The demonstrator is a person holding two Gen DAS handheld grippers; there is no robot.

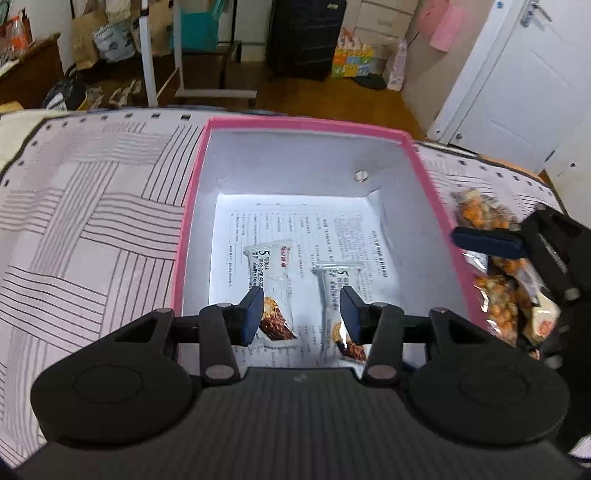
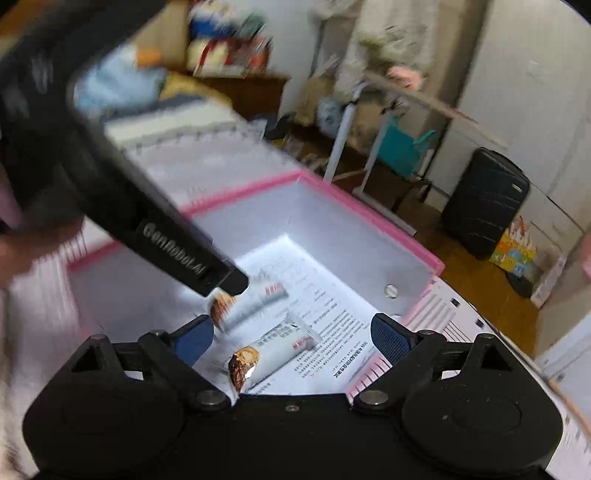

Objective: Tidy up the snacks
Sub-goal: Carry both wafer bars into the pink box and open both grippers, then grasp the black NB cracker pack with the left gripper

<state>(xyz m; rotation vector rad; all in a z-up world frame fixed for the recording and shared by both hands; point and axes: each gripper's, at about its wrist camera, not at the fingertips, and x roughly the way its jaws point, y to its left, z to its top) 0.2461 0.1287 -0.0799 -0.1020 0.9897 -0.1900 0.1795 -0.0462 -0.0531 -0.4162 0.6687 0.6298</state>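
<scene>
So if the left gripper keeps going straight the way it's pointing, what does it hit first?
Probably the snack bars lying on the paper in the pink box; the left gripper hangs open above them. Depth is unclear.

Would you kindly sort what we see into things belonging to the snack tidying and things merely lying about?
Job:
pink box
two snack bars inside it
bagged snacks beside the box

Lying about:
black suitcase
white door
teal bag
printed sheet lining the box

Even indoor light; glare whitens the printed sheet [image 1: 295, 229] ahead of the left gripper [image 1: 302, 314]. Right wrist view motion-blurred, worst upper left. Fisheye bends all edges.
</scene>
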